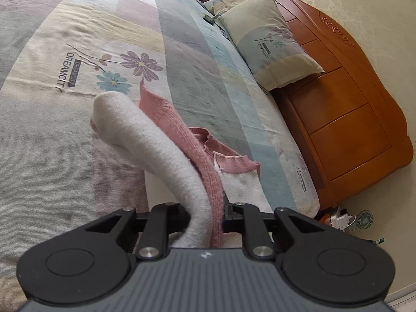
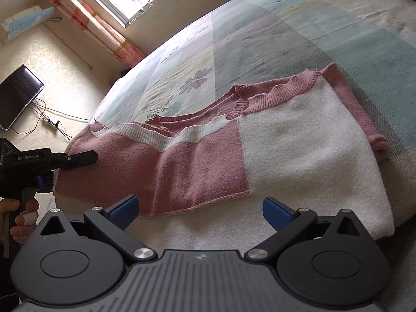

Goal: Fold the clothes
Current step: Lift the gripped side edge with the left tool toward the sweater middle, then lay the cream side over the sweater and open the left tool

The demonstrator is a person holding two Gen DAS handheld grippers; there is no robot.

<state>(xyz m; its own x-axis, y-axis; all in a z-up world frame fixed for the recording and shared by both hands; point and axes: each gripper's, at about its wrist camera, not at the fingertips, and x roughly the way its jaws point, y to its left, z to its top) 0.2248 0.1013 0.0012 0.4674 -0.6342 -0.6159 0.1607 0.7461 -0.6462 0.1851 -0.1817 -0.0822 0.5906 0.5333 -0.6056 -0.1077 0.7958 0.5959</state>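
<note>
A pink-and-white knitted sweater (image 2: 234,153) lies spread across the near side of a bed (image 2: 286,39) covered in a pastel floral sheet, one edge of it gathered up in the left gripper (image 1: 205,215). Seen from the left wrist, that gripper's jaws are clenched on a thick fold of the knit, white on one side and pink on the other, which rises out of the jaws and arcs forward over the sheet. From the right wrist, the same tool appears at the left edge of the frame, pointing across at the sweater's pink edge, with a person's hand (image 2: 22,215) wrapped around its grip below, a strip of tape on one finger. The right gripper (image 2: 200,208) hovers angled downward over the sweater's near hem, its blue-padded jaws spread wide and released, nothing between them. A pillow (image 1: 270,39) leans on the wooden headboard (image 1: 351,104) beyond.
</note>
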